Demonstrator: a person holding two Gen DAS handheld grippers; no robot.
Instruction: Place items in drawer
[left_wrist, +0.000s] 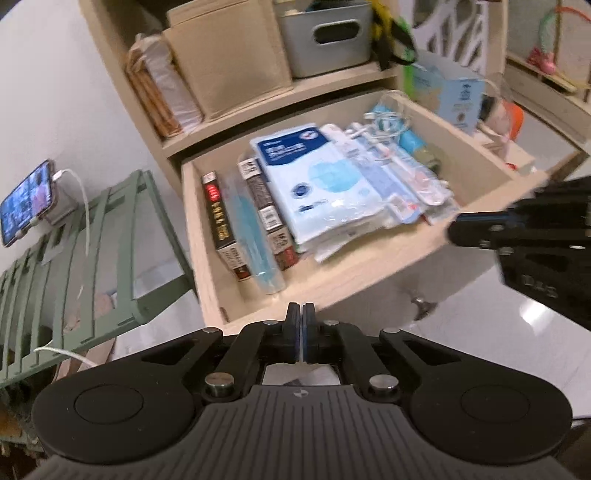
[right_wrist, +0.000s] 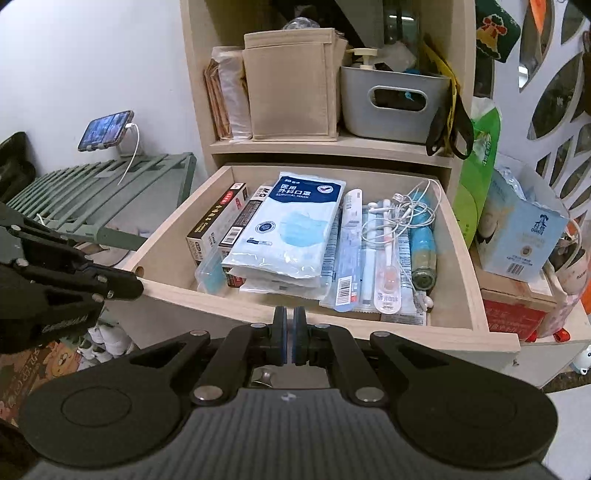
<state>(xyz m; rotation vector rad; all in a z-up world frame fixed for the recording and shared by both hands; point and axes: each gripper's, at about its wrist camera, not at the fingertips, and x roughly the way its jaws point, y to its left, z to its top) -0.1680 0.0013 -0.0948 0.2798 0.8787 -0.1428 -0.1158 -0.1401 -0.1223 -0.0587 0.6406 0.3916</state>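
Observation:
The pale wooden drawer (right_wrist: 369, 325) stands pulled open under a shelf; it also shows in the left wrist view (left_wrist: 332, 269). Inside lie a blue surgical mask pack (right_wrist: 291, 225), dark boxes (right_wrist: 218, 221), white earphones (right_wrist: 399, 214), a toothbrush pack (right_wrist: 386, 273) and a blue bottle (right_wrist: 423, 243). The mask pack also shows in the left wrist view (left_wrist: 317, 177). My right gripper (right_wrist: 290, 332) is shut and empty just in front of the drawer's front edge. My left gripper (left_wrist: 300, 328) is shut and empty at the drawer's front left corner.
On the shelf above stand a beige fabric bin (right_wrist: 291, 85) and a grey basket (right_wrist: 391, 99). A green slatted rack (right_wrist: 92, 188) holding a phone (right_wrist: 105, 129) stands to the left. A light blue box (right_wrist: 521, 236) and a green bag (right_wrist: 476, 166) stand to the right.

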